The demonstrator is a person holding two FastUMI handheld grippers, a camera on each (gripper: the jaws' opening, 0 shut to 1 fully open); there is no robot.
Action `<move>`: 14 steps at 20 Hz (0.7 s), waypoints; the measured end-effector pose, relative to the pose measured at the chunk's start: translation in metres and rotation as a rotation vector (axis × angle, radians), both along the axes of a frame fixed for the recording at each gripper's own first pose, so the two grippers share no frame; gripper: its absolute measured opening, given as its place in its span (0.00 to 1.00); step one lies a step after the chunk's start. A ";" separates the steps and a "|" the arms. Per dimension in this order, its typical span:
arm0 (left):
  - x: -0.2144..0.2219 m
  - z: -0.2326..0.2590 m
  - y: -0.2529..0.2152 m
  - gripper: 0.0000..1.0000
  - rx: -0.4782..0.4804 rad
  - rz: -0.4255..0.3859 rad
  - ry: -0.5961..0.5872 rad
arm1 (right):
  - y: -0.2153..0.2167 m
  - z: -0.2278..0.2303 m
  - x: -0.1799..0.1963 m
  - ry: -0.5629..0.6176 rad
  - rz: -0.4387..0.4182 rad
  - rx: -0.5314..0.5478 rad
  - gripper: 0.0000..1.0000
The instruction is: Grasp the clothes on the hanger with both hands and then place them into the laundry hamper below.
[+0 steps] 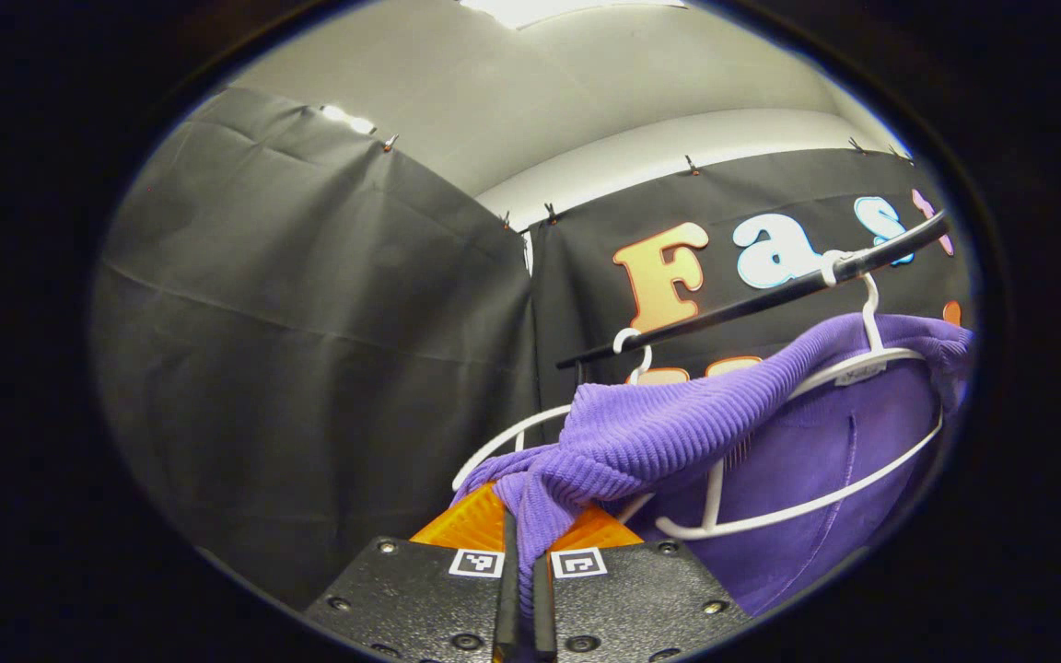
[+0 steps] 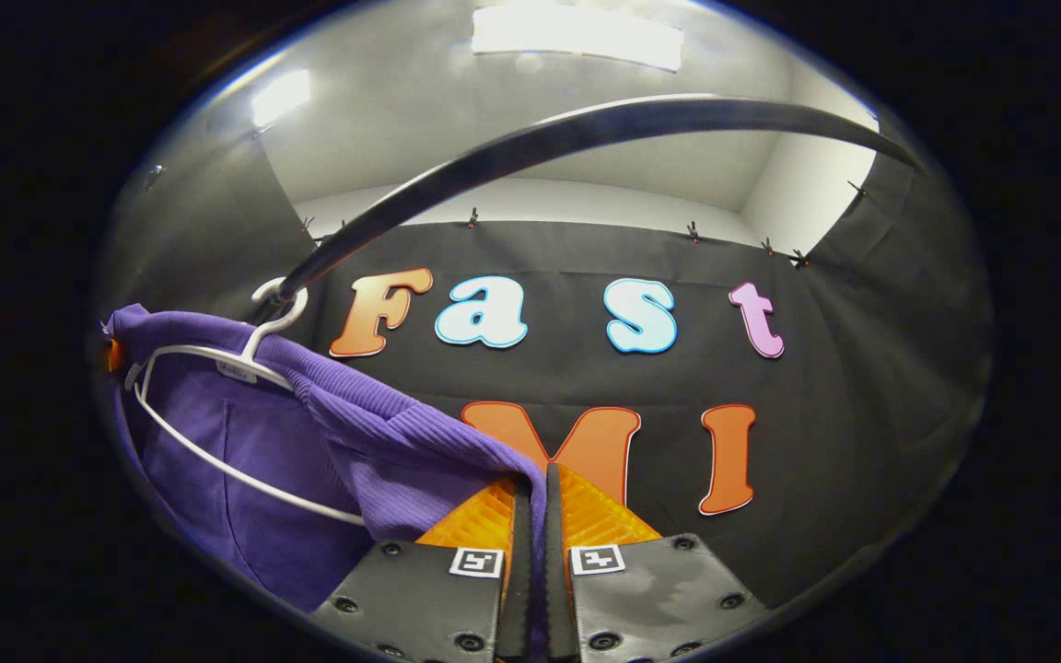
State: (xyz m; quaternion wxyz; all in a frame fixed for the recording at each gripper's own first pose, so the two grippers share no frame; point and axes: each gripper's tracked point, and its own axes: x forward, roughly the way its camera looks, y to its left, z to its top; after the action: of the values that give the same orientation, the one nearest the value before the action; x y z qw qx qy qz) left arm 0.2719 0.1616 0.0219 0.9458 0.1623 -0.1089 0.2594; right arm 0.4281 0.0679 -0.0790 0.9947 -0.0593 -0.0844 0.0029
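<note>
Left gripper view: the left gripper (image 1: 521, 543) sits at 6 o'clock with its fingers (image 1: 473, 523) drawn nearly together, and a fold of the purple ribbed sweater (image 1: 650, 433) is pinched between them. From that pinch the knit runs up toward 2 o'clock, where the sweater hangs over a white plastic hanger (image 1: 848, 368). That hanger's hook loops over the black clothes rail (image 1: 770, 295), which slants from 3 o'clock near the centre up to 2 o'clock at the edge. A second white hanger (image 1: 517, 433) hooks on the rail's lower end, just above the fingers, and the sweater's cloth lies across it.

In the right gripper view the right gripper (image 2: 535, 516) is at 6 o'clock, its fingers (image 2: 600, 516) closed to a thin slit on the sweater's (image 2: 383, 433) edge. The cloth stretches away toward 9 o'clock, draped on the white hanger (image 2: 208, 354), whose hook catches the rail (image 2: 530, 138) arching overhead from 9 to 2 o'clock.
</note>
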 end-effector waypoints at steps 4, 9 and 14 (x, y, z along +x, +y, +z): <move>0.027 0.025 0.004 0.07 0.001 -0.047 -0.013 | -0.007 0.010 0.032 0.016 0.017 0.078 0.13; 0.059 0.012 -0.010 0.06 0.019 -0.134 0.063 | -0.027 0.012 0.051 -0.022 -0.019 0.041 0.13; 0.082 -0.017 -0.009 0.06 -0.078 -0.187 0.058 | -0.030 -0.017 0.086 0.019 0.024 0.132 0.13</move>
State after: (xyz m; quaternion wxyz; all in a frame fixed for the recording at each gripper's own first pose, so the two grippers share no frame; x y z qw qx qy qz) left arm 0.3543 0.1523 0.0047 0.9742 0.1219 -0.0859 0.1693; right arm 0.5145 0.0382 -0.0961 0.9971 0.0075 -0.0756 0.0100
